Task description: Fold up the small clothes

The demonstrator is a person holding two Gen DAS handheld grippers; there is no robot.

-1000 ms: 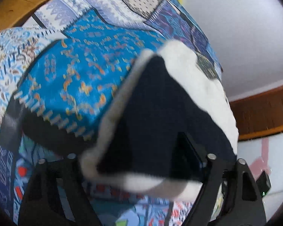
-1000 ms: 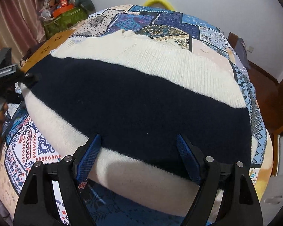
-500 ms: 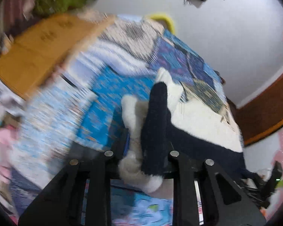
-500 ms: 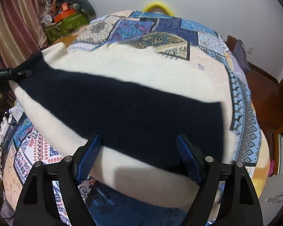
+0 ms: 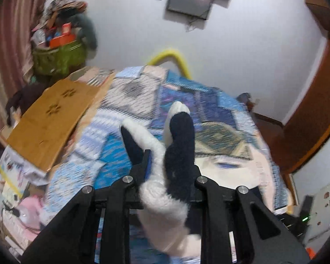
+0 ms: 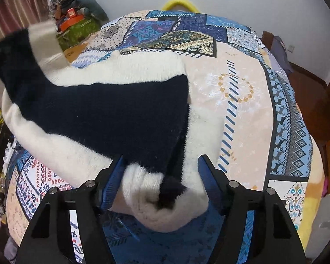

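A fuzzy cream and navy striped sweater (image 6: 99, 110) lies across the patchwork bedspread (image 6: 242, 88). My left gripper (image 5: 171, 162) is shut on one edge of the sweater (image 5: 178, 136) and holds it up in the air, with folds of cloth sticking out past the fingers. That raised corner (image 6: 22, 50) shows blurred at the upper left of the right wrist view. Low over the near edge, the jaws of my right gripper (image 6: 160, 169) are closing. A bunched roll of cream and navy cloth fills the gap and touches both blue pads (image 6: 114, 176).
A tan board (image 5: 52, 118) lies on the bed's left side. Behind it stands a green basket (image 5: 59, 57) piled with clutter. A yellow hoop (image 5: 171, 55) rises at the far end. Dark wooden trim (image 5: 308, 121) runs along the right.
The left gripper closed on the sweater's edge and rose, lifting that side off the bed. The right jaws narrowed and cloth bunched up between them. The sweater's right part has folded inward.
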